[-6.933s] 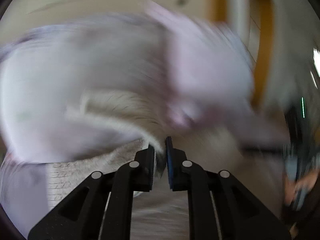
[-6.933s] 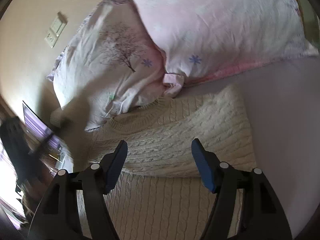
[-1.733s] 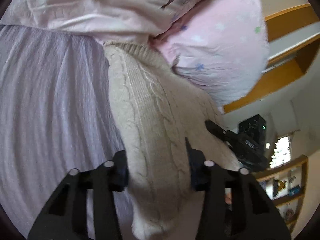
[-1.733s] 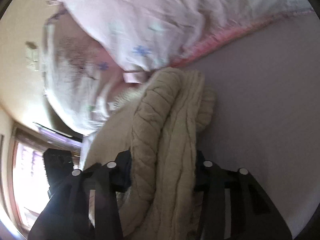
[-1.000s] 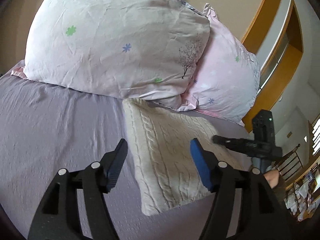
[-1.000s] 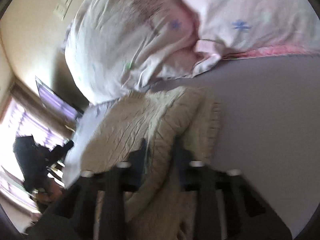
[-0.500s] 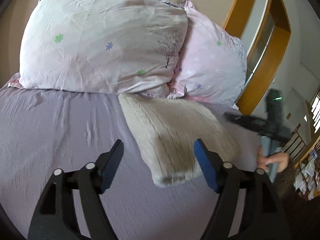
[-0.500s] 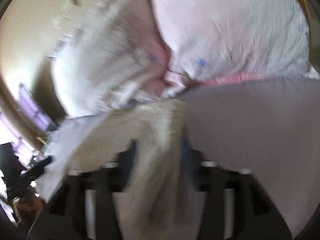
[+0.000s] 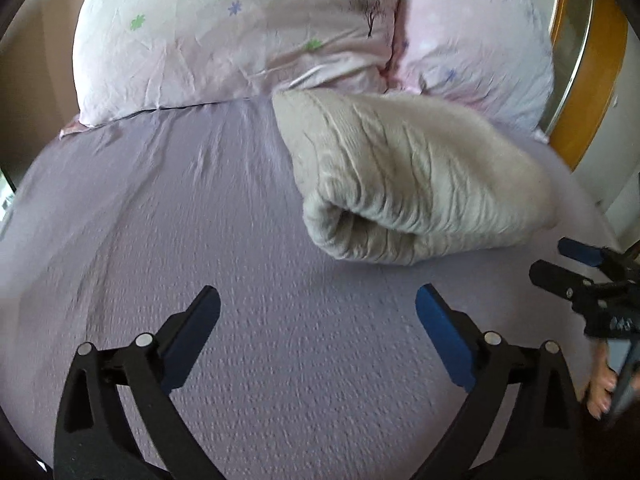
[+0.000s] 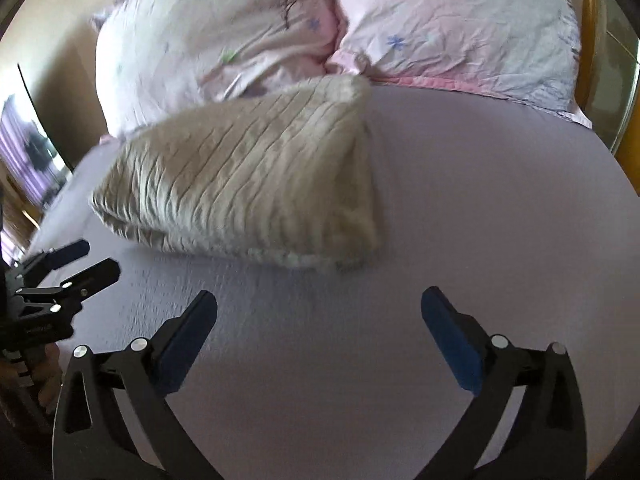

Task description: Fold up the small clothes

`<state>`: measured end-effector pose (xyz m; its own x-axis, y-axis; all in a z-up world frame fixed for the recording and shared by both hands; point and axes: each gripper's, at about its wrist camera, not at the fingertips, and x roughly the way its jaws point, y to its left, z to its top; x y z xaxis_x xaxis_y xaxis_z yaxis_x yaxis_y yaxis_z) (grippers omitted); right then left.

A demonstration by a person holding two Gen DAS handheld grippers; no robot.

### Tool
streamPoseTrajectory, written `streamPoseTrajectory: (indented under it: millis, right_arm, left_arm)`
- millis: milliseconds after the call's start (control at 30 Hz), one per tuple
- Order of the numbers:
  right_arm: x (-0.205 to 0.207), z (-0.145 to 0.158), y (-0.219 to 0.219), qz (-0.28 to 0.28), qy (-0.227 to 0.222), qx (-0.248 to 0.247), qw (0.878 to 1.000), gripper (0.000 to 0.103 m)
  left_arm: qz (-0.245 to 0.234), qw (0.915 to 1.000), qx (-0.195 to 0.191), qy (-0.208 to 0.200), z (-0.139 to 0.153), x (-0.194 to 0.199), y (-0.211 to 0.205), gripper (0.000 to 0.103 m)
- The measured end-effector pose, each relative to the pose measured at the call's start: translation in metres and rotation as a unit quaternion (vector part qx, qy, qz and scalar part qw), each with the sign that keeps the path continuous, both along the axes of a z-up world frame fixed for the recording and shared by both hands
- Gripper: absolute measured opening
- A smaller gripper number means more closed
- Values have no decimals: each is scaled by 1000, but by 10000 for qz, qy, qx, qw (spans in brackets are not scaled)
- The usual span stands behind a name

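Note:
A cream cable-knit sweater [image 9: 416, 184] lies folded into a thick bundle on the lilac bed sheet [image 9: 200, 240], its far end against the pillows. It also shows in the right wrist view [image 10: 256, 184]. My left gripper [image 9: 318, 308] is open and empty, held back from the bundle's near end. My right gripper [image 10: 320, 308] is open and empty, also short of the bundle. Each gripper shows in the other's view, the right one [image 9: 576, 264] at the right edge and the left one [image 10: 76, 260] at the left edge.
Two pale pink patterned pillows [image 9: 240, 32] [image 9: 480, 48] lean at the head of the bed. A wooden frame [image 9: 588, 80] stands to the right. A dark screen and a bright window [image 10: 24, 152] are at the far left.
Both grippers have let go of the sweater, opened wide and pulled back towards the foot of the bed. The sweater now lies as a folded bundle.

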<state>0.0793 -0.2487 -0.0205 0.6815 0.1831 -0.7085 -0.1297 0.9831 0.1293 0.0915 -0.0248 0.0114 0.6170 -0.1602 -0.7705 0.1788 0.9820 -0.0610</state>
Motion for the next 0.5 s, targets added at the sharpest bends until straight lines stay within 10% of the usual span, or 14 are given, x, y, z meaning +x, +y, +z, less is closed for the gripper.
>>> streamPoseTrajectory:
  millis: [500]
  right_arm:
    - [-1, -12, 28, -213, 86, -598, 9979, 102]
  left_arm:
    - [-7, 9987, 443, 239, -18, 6, -10, 101]
